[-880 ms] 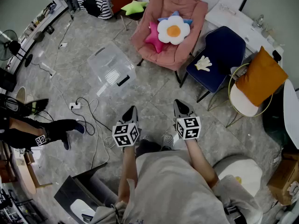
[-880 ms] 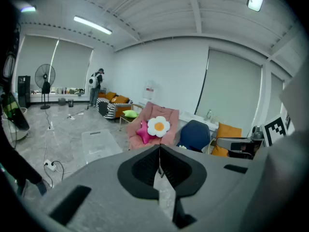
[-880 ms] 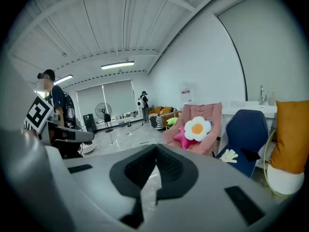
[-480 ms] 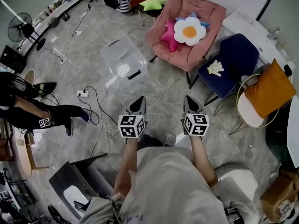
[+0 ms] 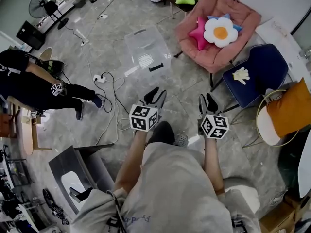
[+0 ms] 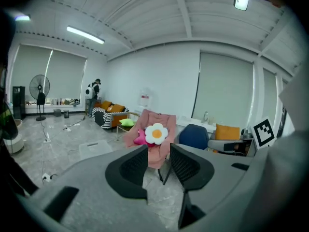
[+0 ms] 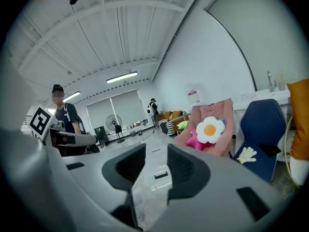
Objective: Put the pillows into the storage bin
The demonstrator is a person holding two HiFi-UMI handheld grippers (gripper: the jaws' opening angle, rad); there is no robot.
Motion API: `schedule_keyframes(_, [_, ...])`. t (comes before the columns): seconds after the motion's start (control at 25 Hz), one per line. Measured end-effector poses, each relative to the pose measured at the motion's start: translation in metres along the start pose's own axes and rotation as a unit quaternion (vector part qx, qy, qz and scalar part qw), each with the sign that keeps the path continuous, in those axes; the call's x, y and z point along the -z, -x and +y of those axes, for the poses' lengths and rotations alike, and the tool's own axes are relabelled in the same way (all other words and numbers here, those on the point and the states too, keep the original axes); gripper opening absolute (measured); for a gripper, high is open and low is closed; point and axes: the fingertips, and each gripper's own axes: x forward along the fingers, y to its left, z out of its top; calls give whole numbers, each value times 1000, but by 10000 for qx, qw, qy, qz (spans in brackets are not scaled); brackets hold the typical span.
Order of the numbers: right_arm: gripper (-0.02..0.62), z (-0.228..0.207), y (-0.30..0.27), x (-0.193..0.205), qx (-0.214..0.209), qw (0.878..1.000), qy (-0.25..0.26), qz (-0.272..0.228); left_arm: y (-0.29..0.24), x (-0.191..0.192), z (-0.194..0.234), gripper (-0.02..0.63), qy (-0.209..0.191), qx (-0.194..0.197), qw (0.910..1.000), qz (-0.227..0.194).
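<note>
Clear bin (image 5: 146, 52) sits on the floor at 12 o'clock from my left claw (image 5: 156, 96). Left claw jaws are at a narrow gap, gripping nothing. Right claw (image 5: 206, 101) is the same: narrow and empty. Pink star pillow (image 5: 198, 33) and flower pillow (image 5: 221, 31) lie touching on the pink chair (image 5: 243, 18) at 1 o'clock, well apart from the bin.

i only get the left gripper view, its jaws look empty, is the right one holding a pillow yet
observer: no, the right gripper has its jaws apart with nothing between them.
operator: anything on the blue chair seat, its back hides it from me
observer: yes, a white hand-shaped pillow lies on the blue chair.
operator: anything behind the flower pillow
observer: from above, a blue pillow peeks out behind the flower pillow.
</note>
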Motion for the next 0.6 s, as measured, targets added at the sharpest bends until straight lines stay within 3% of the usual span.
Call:
schedule_keyframes(0.12, [194, -3, -5, 3, -74, 10000, -54, 38, -8, 4, -4, 187, 127, 252, 9996, -26])
schedule_keyframes(0.24, [220, -9, -15, 7, -61, 9999, -90, 109, -20, 6, -1, 190, 99, 325, 9994, 0])
schedule_keyframes(0.4, [230, -20, -38, 8, 65, 9995, 19, 314, -47, -1, 20, 190, 181, 349, 9992, 21])
schedule_keyframes(0.6, [229, -51, -75, -21, 324, 9995, 30, 20, -102, -34, 48, 190, 328, 507, 9981, -89])
